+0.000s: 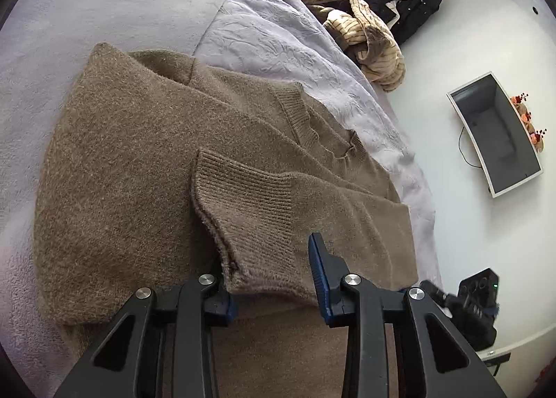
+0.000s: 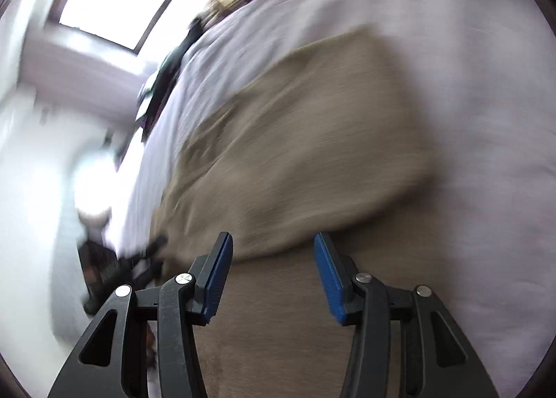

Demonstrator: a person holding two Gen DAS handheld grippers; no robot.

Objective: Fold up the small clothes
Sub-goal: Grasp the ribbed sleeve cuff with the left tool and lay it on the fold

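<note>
Left gripper (image 1: 269, 267) clamped on brown sweater's (image 1: 139, 161) near cuff (image 1: 250, 210); right gripper (image 2: 272, 260) half open, empty.

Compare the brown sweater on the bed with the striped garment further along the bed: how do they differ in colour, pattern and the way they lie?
The brown sweater is one plain olive-brown; the striped garment is cream with dark stripes. The brown sweater lies spread flat with a sleeve folded across it; the striped garment sits crumpled in a heap at the bed's edge. Both are knitwear resting on the lilac bed cover.
</note>
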